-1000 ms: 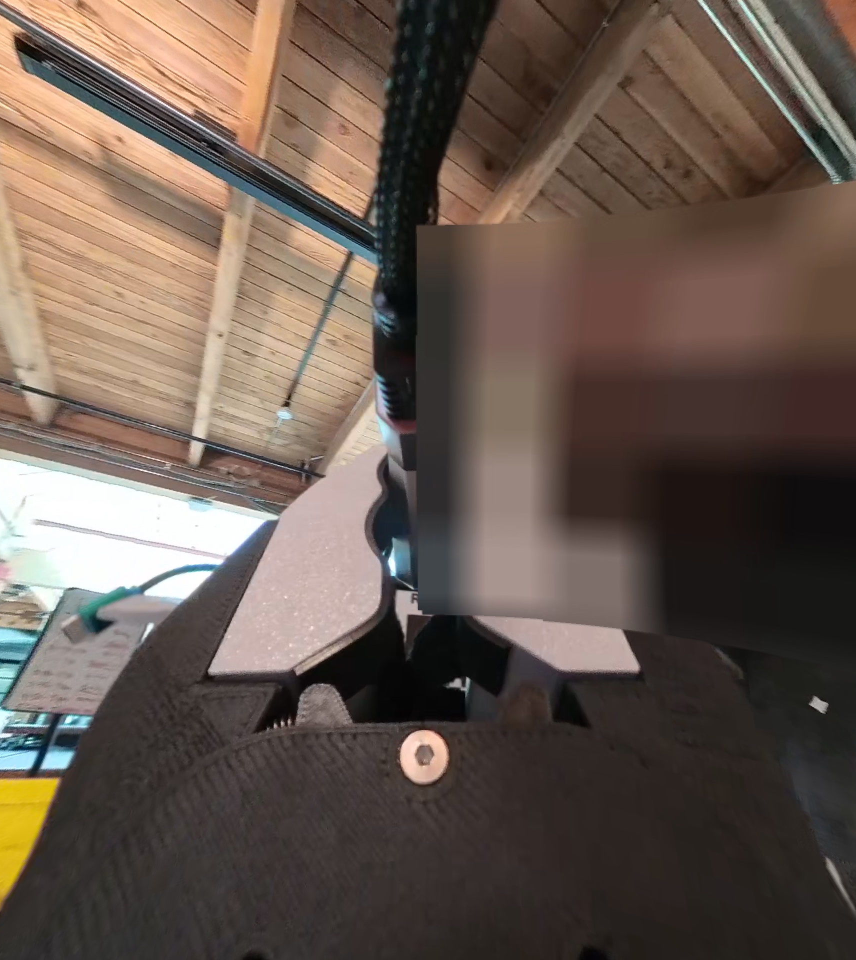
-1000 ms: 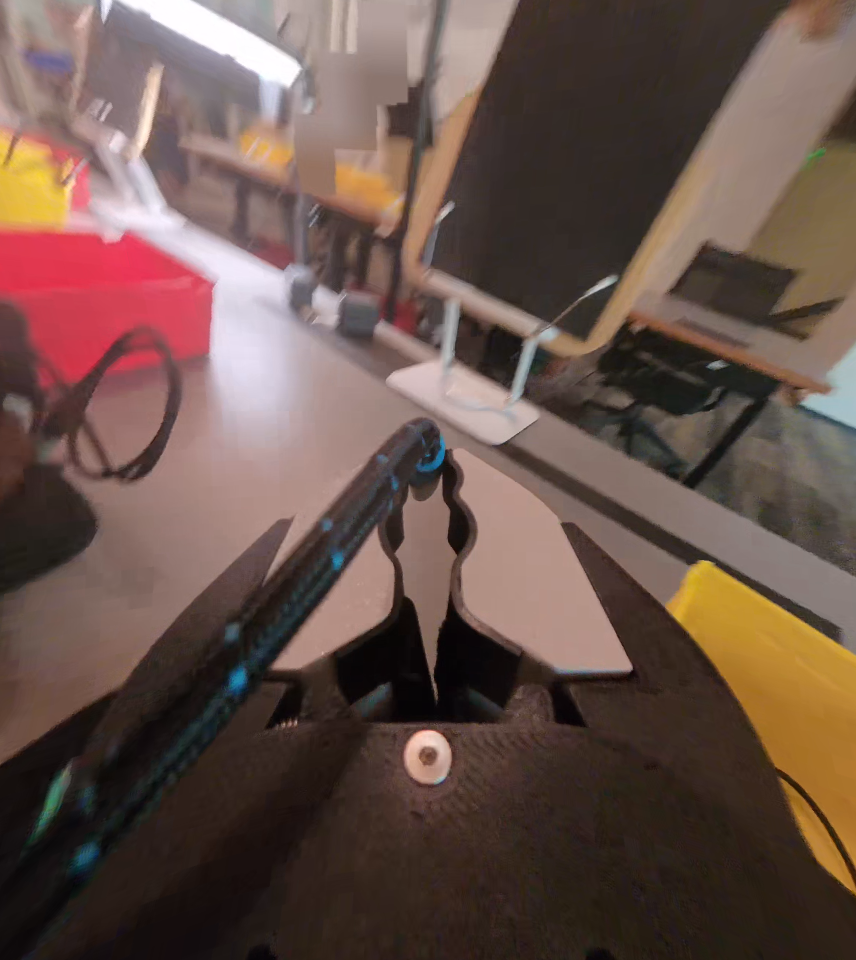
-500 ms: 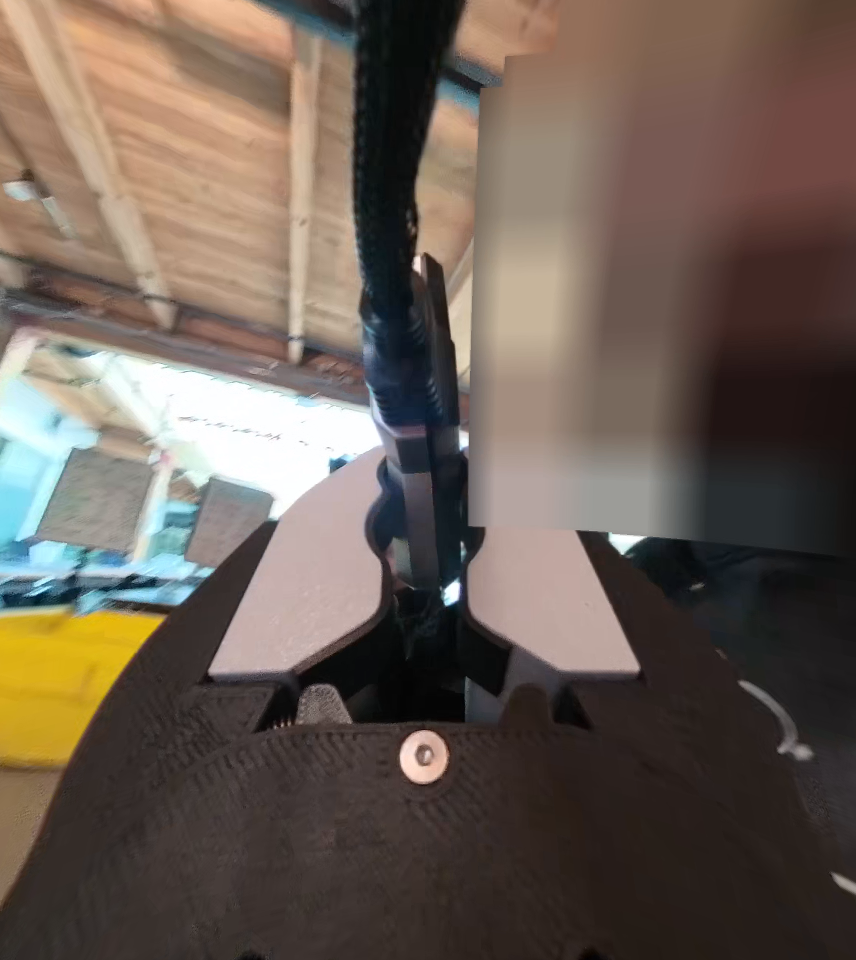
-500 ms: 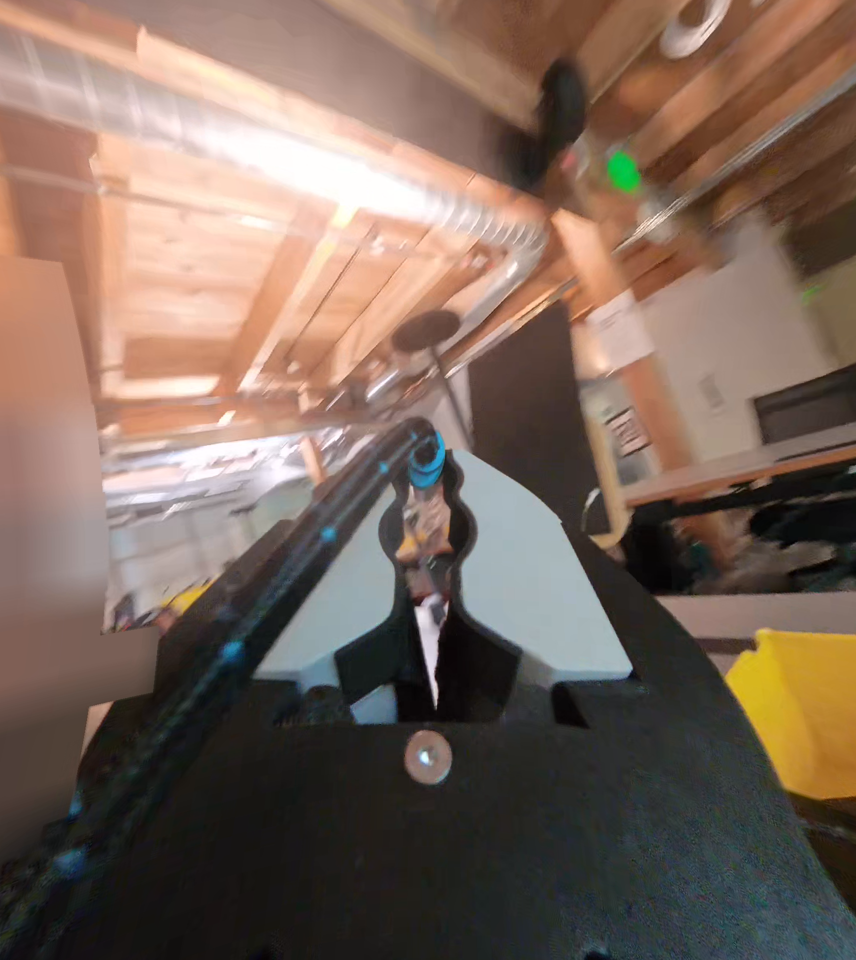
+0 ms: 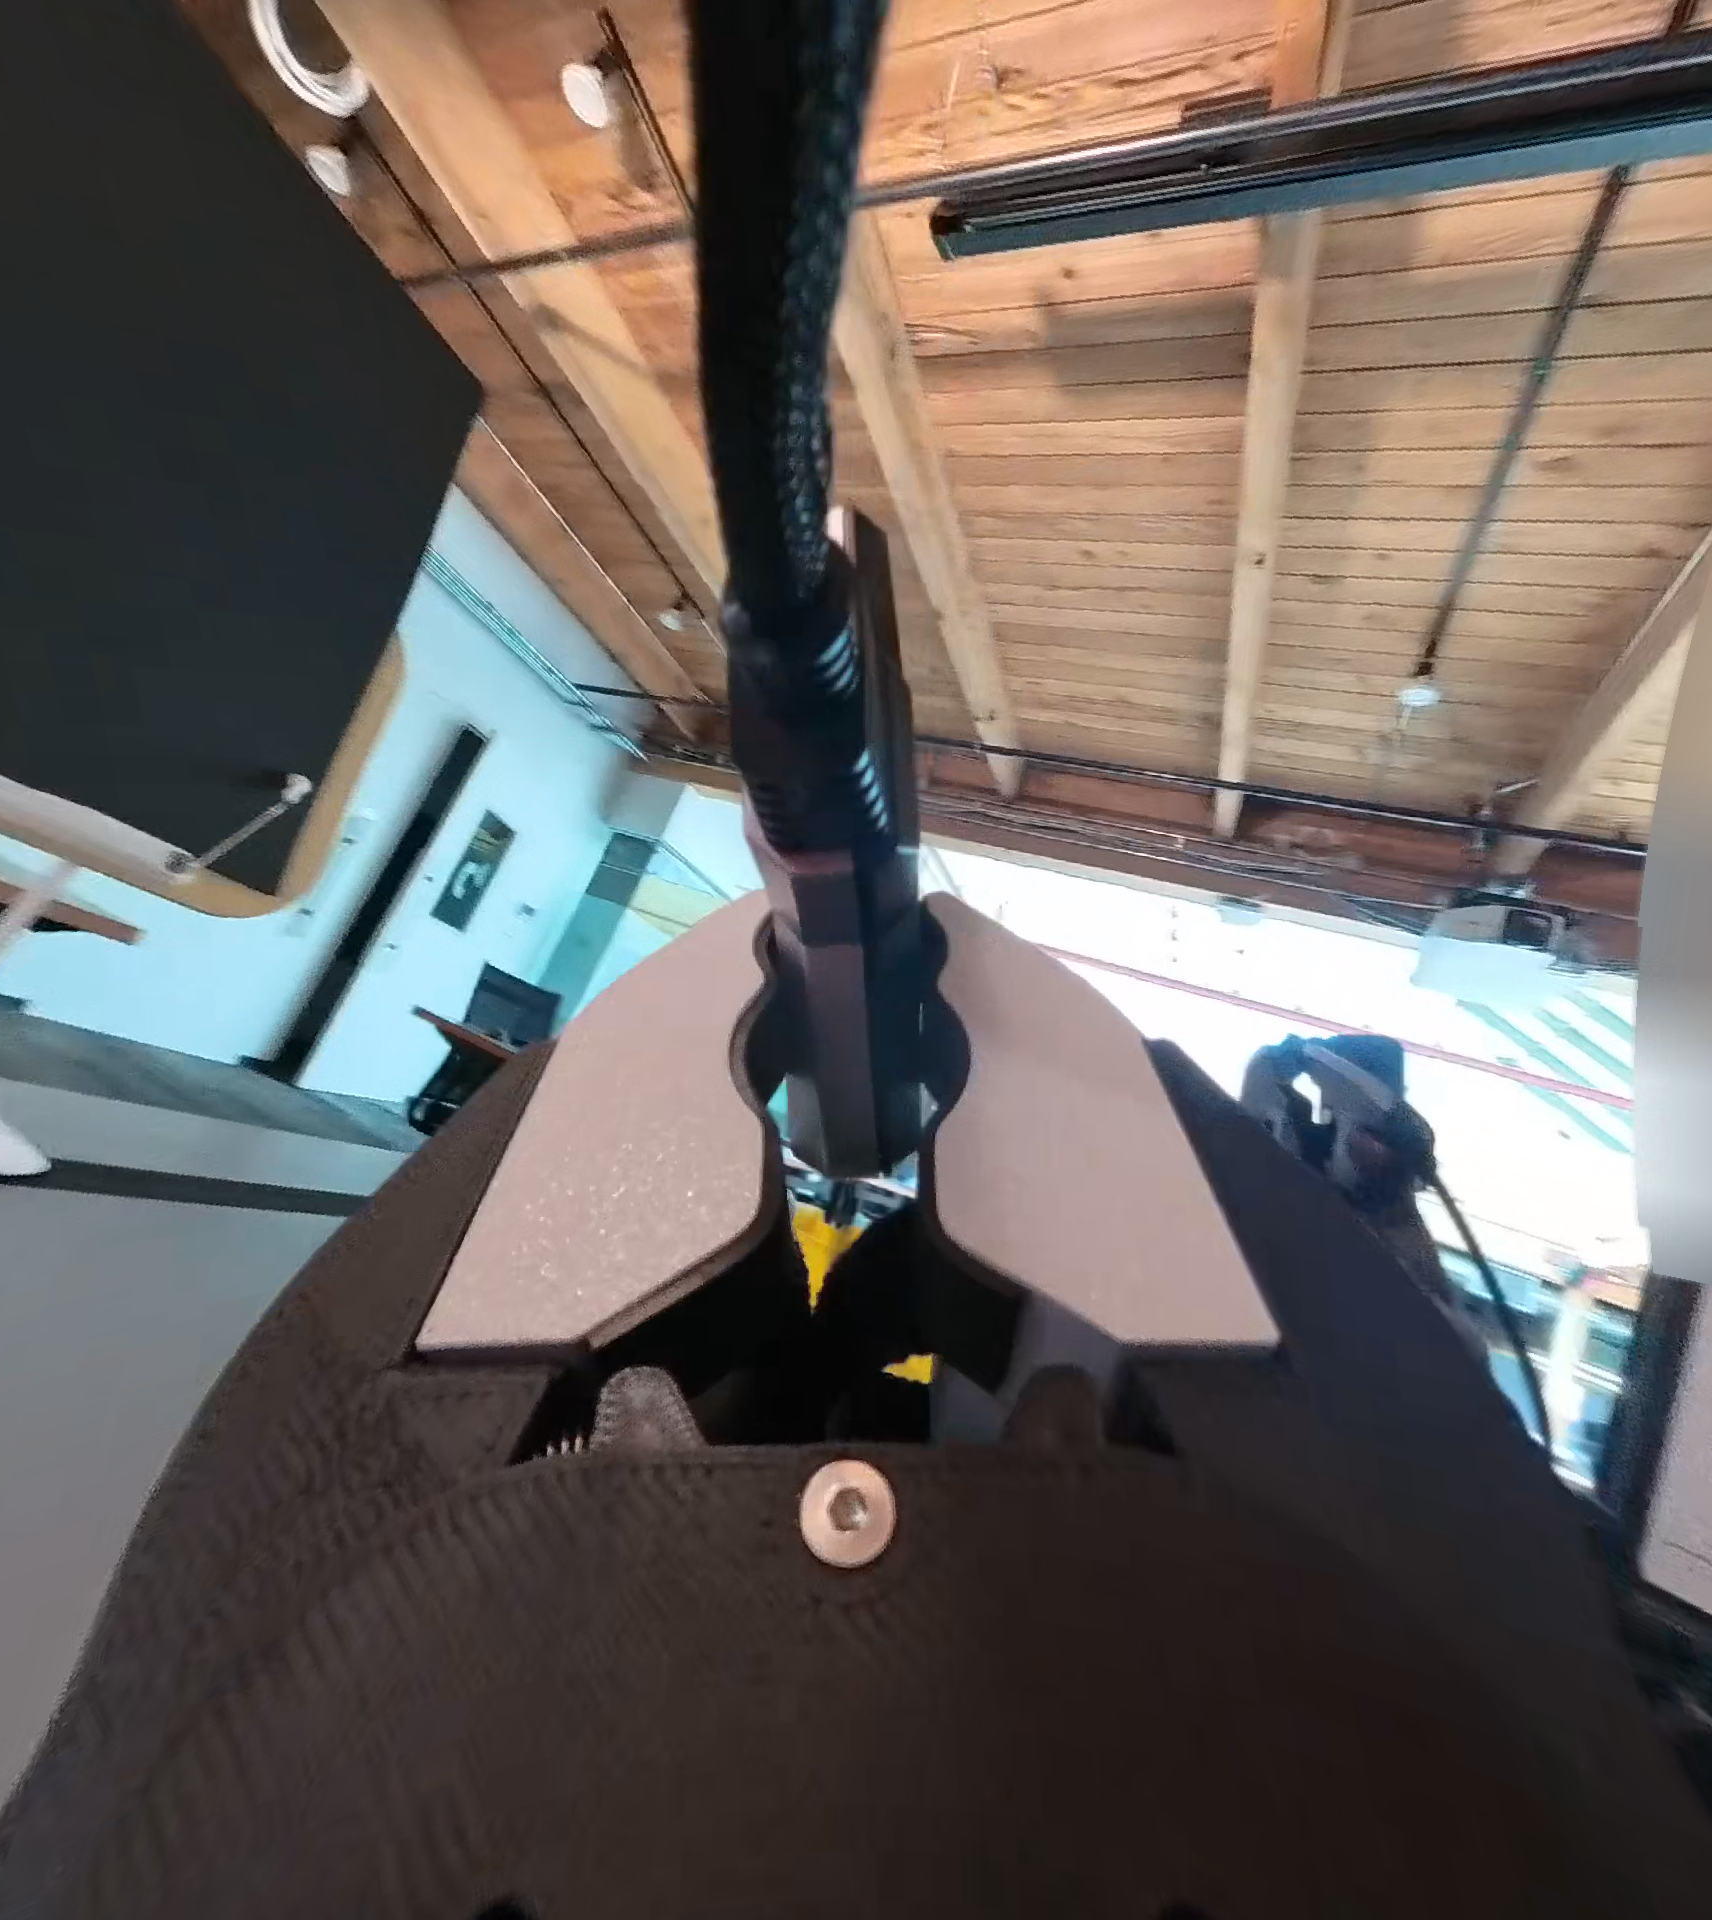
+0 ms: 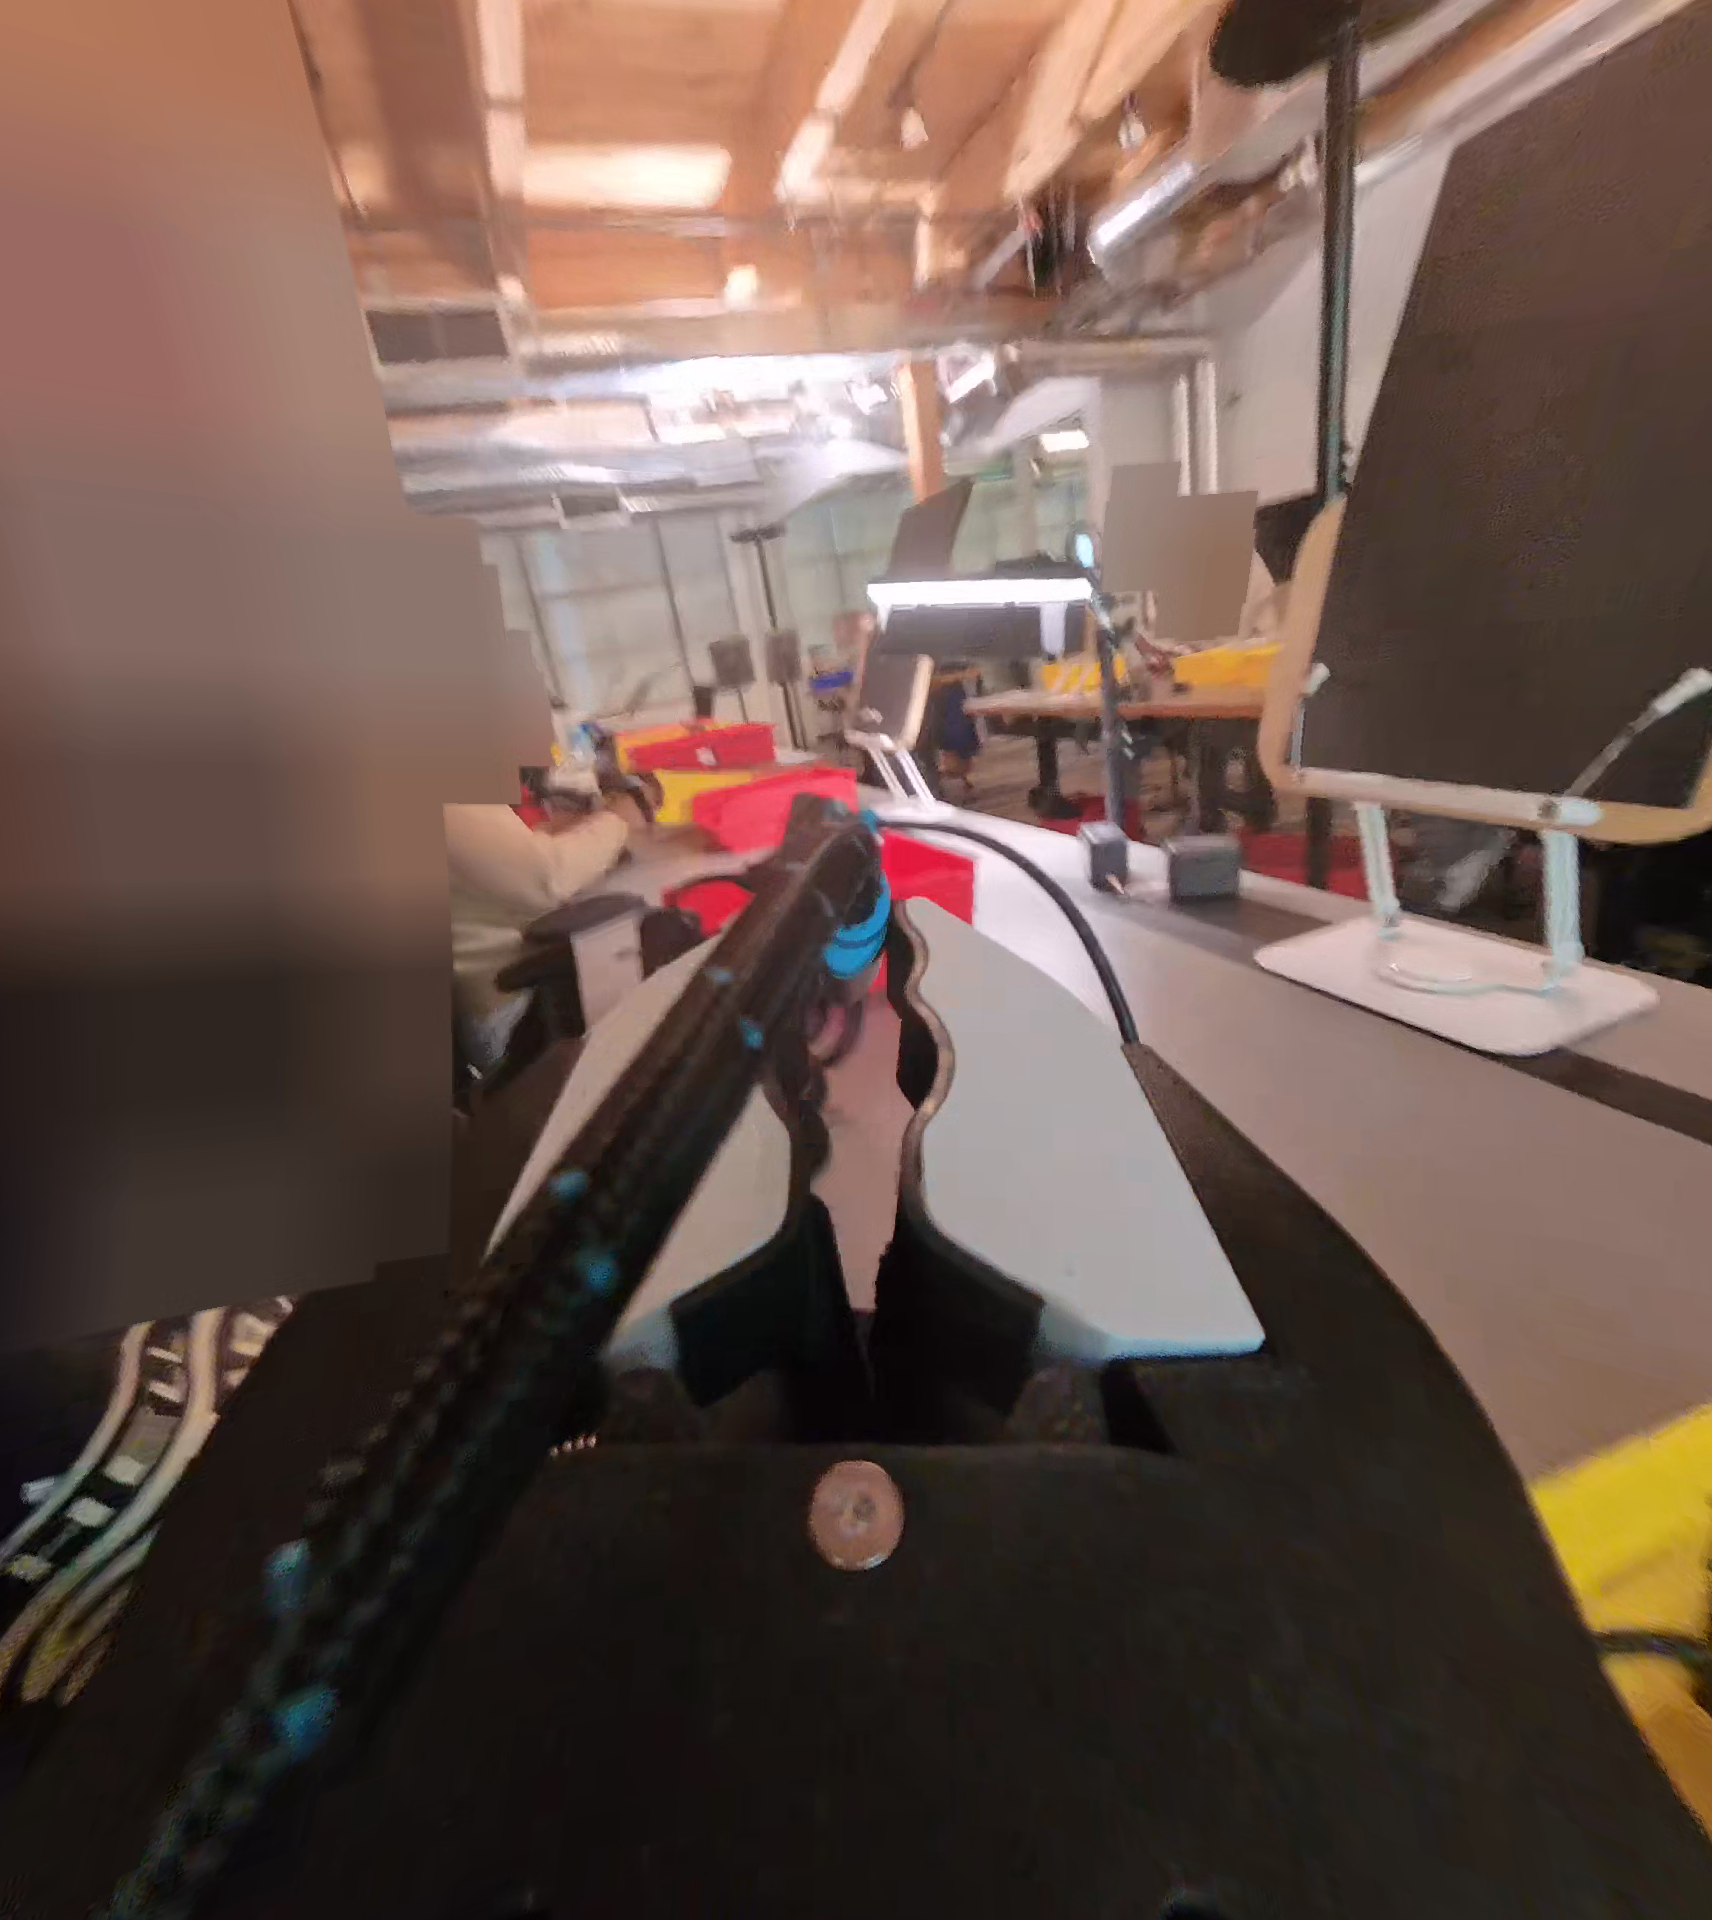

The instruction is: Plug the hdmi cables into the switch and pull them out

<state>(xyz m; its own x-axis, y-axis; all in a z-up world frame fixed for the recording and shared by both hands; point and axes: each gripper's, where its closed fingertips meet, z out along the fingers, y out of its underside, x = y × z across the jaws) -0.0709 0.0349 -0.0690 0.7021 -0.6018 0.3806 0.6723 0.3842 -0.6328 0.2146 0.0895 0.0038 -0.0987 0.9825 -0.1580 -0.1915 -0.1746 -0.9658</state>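
Left gripper (image 5: 847, 1023) fingers (image 5: 623, 1132) clamped on a flat black device, taken to be the switch (image 5: 867, 914), held edge-on in the notch between the pads. A black braided HDMI cable (image 5: 779, 312) runs from the top of the frame down alongside the switch; its ribbed strain relief and plug body (image 5: 795, 748) lie against the switch just above the fingertips. Whether the plug is seated in a port cannot be told from this angle. Camera tilted up: wooden ceiling (image 5: 1195, 416) behind the switch, dark panel (image 5: 104, 364) to its left.

Right gripper (image 6: 867, 997) fingers (image 6: 1018, 1143) nearly together, with a narrow gap between the wavy pad edges. A black cable with blue flecks (image 6: 623, 1164) lies diagonally over the left pad, its blue-ribbed end (image 6: 857, 930) at the fingertips. Pinched or merely resting there: cannot tell; view blurred.

Relative to the right gripper: grey tabletop (image 6: 1454, 1143) beyond and to the right, bearing a dark panel on a white stand (image 6: 1517, 623); red bins (image 6: 758, 800) behind the fingertips; yellow bin (image 6: 1662, 1558) at lower right; thin black cord (image 6: 1070, 914) curving across the table just past the right pad.
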